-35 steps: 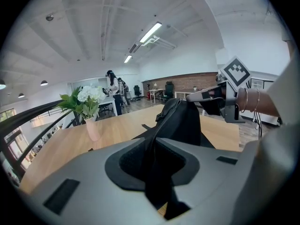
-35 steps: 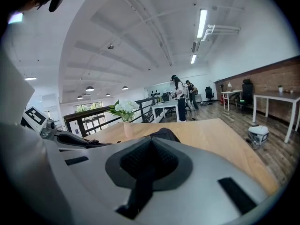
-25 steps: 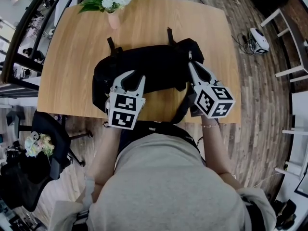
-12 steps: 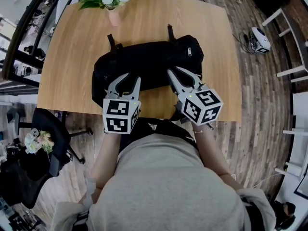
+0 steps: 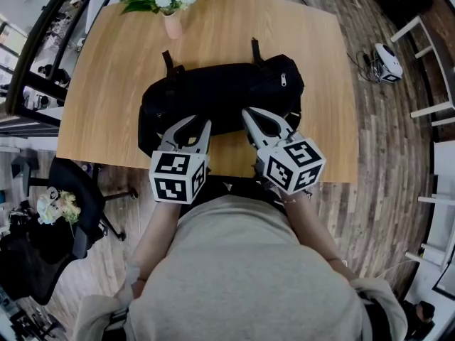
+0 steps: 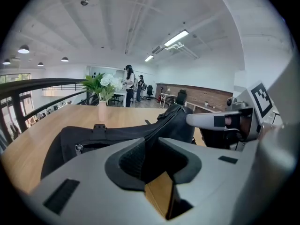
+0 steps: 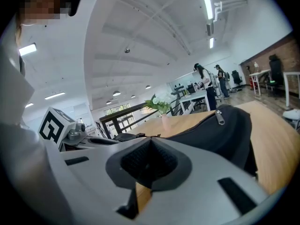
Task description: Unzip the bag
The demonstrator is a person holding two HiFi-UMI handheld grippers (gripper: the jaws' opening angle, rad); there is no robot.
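Note:
A black bag point(image 5: 220, 91) lies lengthwise on the wooden table point(image 5: 106, 84), its top zip closed with the silver pull point(image 5: 284, 80) at the right end. My left gripper point(image 5: 197, 123) is at the bag's near left side, jaws partly closed with a dark fold of the bag point(image 6: 93, 137) pinched between them. My right gripper point(image 5: 247, 112) hovers by the bag's near middle, left of the pull point(image 7: 219, 117). Its jaws have just been closing and now meet with nothing between them. The left gripper point(image 6: 151, 142) and the right gripper point(image 7: 149, 142) point roughly level.
A pink vase of white flowers point(image 5: 170, 16) stands at the table's far left behind the bag. The table's near edge point(image 5: 234, 170) runs just under both grippers. A black office chair point(image 5: 71, 204) sits on the floor to the left. People stand far off in the room point(image 6: 129, 83).
My right gripper has swung left from the bag's right end, by the zip pull, to its near middle, and its jaws have closed empty. The left gripper rolled slightly and kept its hold.

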